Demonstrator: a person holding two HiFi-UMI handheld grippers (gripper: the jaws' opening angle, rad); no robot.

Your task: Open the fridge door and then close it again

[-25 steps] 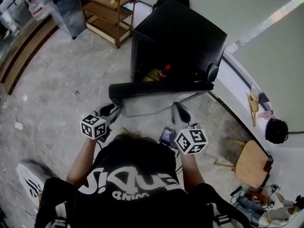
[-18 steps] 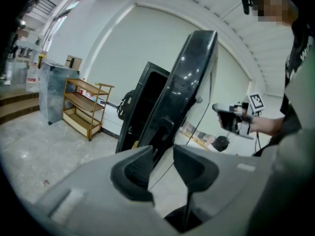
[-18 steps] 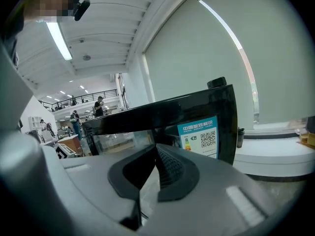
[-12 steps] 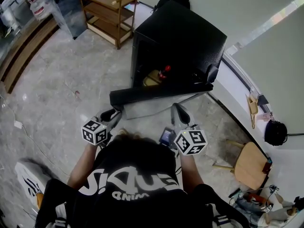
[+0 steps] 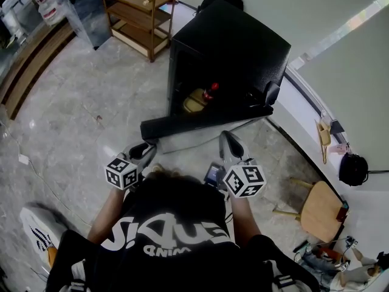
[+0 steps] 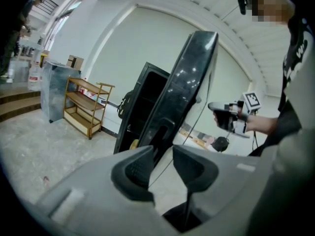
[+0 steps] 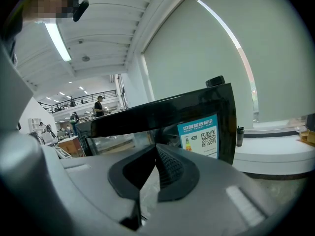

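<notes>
Door (image 5: pixel 200 119) is swung wider than a second ago. Its free left end sits nearer the person, and more of the inside of the fridge (image 5: pixel 237 47) shows: a yellow thing (image 5: pixel 194 101) and a red bottle (image 5: pixel 211 92). Left gripper (image 5: pixel 144 149) has drawn back toward the person and sits just near of that free end, released, with its jaws apart and nothing pressed between them. Right gripper (image 5: pixel 229 141) has not shifted. It hangs on the near side of the door toward the hinge end, clenched on nothing.

Reading: the opening half looks as good as done, and the door hangs wide with no grip on it. Closing is not yet begun and likely needs a push on the free end back toward the fridge.

Head view gives the layout only; jaw gaps are too small to judge there. Left gripper view alone shows the door nearly edge-on, its handle recess (image 6: pixel 158 134) beyond the left jaw, and floor showing between the pads. Right gripper view alone shows the door's glossy black face close ahead, a blue label (image 7: pixel 202 135) on it, and the pads meeting at their tips.
</notes>
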